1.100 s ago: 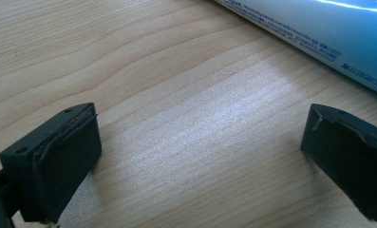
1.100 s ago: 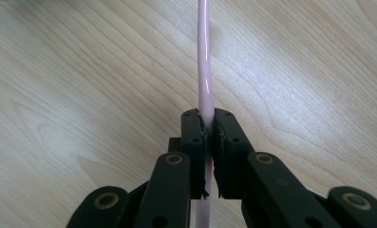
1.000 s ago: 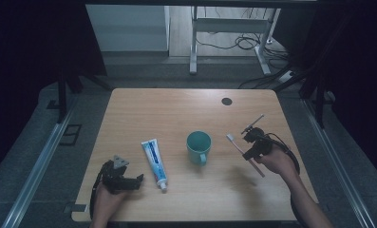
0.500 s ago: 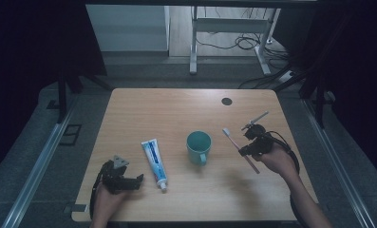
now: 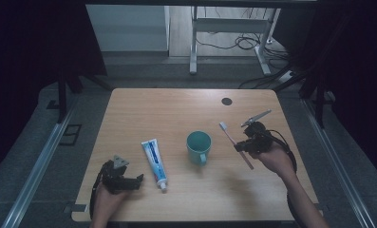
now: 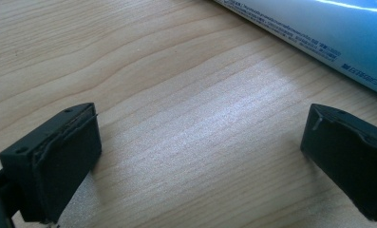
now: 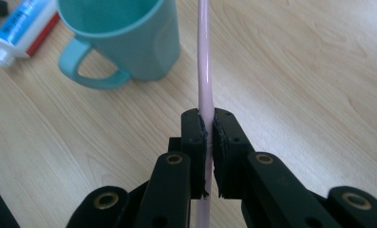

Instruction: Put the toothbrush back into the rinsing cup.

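Scene: a wooden counter (image 5: 176,109) seen from above, with a person's two forearms coming in from the near edge, each hand holding a two-jaw tool.

Right tool (image 5: 245,145): clenched on a pale pink toothbrush (image 5: 234,143), gripping the handle partway along. In the right gripper view the two black jaws press on the handle (image 7: 205,80) from both sides, with no gap showing.

Toothbrush position: lifted off the counter, slanting away from the right tool, its white bristle head pointing up and beyond the jaws, the tail of the handle sticking out behind them toward the person.

What has just changed: compared with the high view a second ago, the right tool and the toothbrush sit a little higher and farther from the person. The toothbrush now casts a shadow apart from itself, so it is clear of the surface. The grip looks the same throughout.

Mug (image 5: 198,147): teal, upright, empty as far as can be seen, just to the left of the right tool, handle turned toward the person. It is apart from the toothbrush.

Left tool (image 5: 124,181): released, jaws spread wide over bare wood, resting in the same place as before.

Toothpaste tube (image 5: 154,157): blue and white, lying flat just beyond the left tool's jaws, cap end nearer the person, untouched.

What it means: the pick-up looks complete and secure. The likely next step is to carry the toothbrush over to the mug and stand it inside.
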A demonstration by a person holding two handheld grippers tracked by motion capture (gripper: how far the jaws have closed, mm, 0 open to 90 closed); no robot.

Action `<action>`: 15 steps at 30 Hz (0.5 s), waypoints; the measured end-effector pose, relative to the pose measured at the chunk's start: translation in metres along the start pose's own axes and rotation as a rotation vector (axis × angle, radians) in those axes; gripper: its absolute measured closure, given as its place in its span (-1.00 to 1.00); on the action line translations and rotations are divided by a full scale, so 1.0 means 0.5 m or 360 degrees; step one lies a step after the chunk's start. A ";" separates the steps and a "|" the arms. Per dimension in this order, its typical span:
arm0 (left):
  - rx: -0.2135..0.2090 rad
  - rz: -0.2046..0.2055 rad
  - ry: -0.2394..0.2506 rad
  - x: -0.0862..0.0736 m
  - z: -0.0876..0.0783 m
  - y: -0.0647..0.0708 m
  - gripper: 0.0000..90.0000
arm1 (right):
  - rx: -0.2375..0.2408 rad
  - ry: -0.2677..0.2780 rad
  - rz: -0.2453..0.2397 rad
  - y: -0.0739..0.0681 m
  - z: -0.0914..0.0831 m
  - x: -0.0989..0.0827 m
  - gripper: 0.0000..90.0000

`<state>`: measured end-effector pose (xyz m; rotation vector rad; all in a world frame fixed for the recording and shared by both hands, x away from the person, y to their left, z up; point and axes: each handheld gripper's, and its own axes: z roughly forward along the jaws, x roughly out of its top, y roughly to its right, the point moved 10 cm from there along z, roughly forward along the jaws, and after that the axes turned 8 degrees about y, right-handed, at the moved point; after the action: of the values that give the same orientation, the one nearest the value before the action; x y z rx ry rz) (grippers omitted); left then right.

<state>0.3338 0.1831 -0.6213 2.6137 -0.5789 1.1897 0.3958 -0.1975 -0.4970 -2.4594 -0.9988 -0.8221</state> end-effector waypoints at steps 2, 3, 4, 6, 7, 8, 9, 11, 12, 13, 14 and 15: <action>-0.0002 0.0005 0.0000 0.000 0.000 0.000 -1.00 | 0.0004 0.0025 -0.0011 -0.002 -0.001 0.006 0.85; -0.0002 0.0003 0.0000 0.000 0.000 0.000 -1.00 | 0.0006 0.0043 -0.0009 -0.005 -0.001 0.010 0.85; -0.0001 0.0003 0.0000 0.000 0.000 0.000 -1.00 | 0.0011 0.0056 -0.0017 -0.006 -0.001 0.013 0.85; -0.0001 0.0003 0.0000 0.000 0.000 0.000 -1.00 | 0.0017 0.0081 -0.0019 -0.010 0.000 0.019 0.85; -0.0001 0.0002 0.0000 0.000 0.000 0.000 -1.00 | 0.0022 0.0099 -0.0030 -0.012 -0.001 0.023 0.85; -0.0001 0.0002 0.0001 0.000 0.000 0.000 -1.00 | 0.0021 0.0111 -0.0031 -0.013 0.000 0.025 0.85; -0.0002 0.0003 0.0000 0.000 0.000 0.000 -1.00 | 0.0027 0.0126 -0.0033 -0.015 0.000 0.028 0.85; -0.0001 0.0003 0.0000 0.000 0.000 0.000 -1.00 | 0.0027 0.0159 -0.0038 -0.018 -0.001 0.036 0.85; -0.0001 0.0003 0.0000 0.000 0.000 0.000 -1.00 | 0.0033 0.0172 -0.0043 -0.020 -0.001 0.039 0.85; -0.0002 0.0003 0.0000 0.000 0.000 0.000 -1.00 | 0.0035 0.0191 -0.0042 -0.022 -0.002 0.044 0.85; -0.0002 0.0002 0.0001 0.000 0.000 0.000 -1.00 | 0.0037 0.0199 -0.0041 -0.023 -0.002 0.046 0.85; -0.0002 0.0002 0.0001 0.000 0.000 0.000 -1.00 | 0.0038 0.0215 -0.0046 -0.025 -0.003 0.050 0.85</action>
<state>0.3339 0.1831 -0.6213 2.6125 -0.5812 1.1900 0.4008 -0.1770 -0.4787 -2.3401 -0.9911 -0.9658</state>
